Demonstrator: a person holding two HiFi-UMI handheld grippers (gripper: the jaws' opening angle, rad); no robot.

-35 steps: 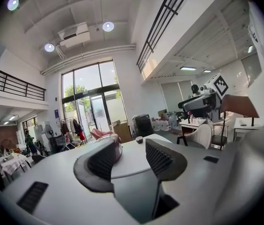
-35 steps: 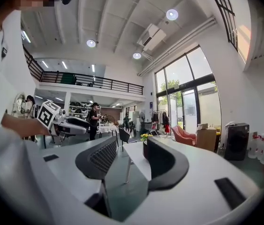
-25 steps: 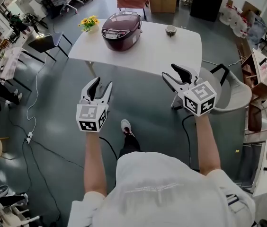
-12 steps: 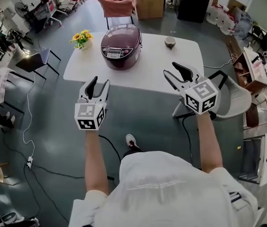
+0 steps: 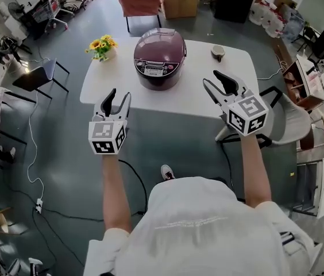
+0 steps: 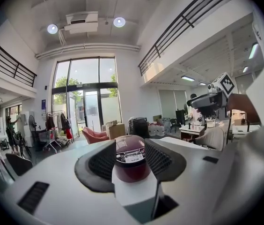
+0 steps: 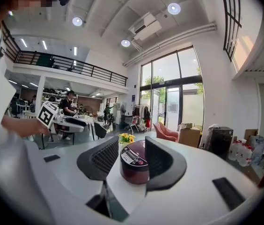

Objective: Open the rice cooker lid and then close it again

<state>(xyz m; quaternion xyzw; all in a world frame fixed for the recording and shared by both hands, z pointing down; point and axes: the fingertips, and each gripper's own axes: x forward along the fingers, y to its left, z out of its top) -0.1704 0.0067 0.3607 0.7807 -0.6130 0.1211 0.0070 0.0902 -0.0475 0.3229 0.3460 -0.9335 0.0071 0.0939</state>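
Observation:
A dark maroon rice cooker (image 5: 161, 50) with its lid down stands on the white table (image 5: 196, 94); its control panel faces me. My left gripper (image 5: 118, 95) hovers at the table's near edge, left of the cooker, open and holding nothing. My right gripper (image 5: 212, 79) hovers over the table's near right part, also open and holding nothing, and its jaws have just been closing a little. In the left gripper view the cooker (image 6: 131, 159) shows between the jaws, some way ahead. The right gripper view shows the cooker (image 7: 134, 163) the same way, not touched.
A small pot of yellow flowers (image 5: 103, 43) stands at the table's left corner and a small cup (image 5: 218, 53) at its far right. A grey chair (image 5: 285, 122) stands right of the table and a black chair (image 5: 35, 73) to the left. Cables cross the floor.
I have walked toward the table, and both grippers have moved forward from over the floor to its near edge. The cooker looks nearer and larger.

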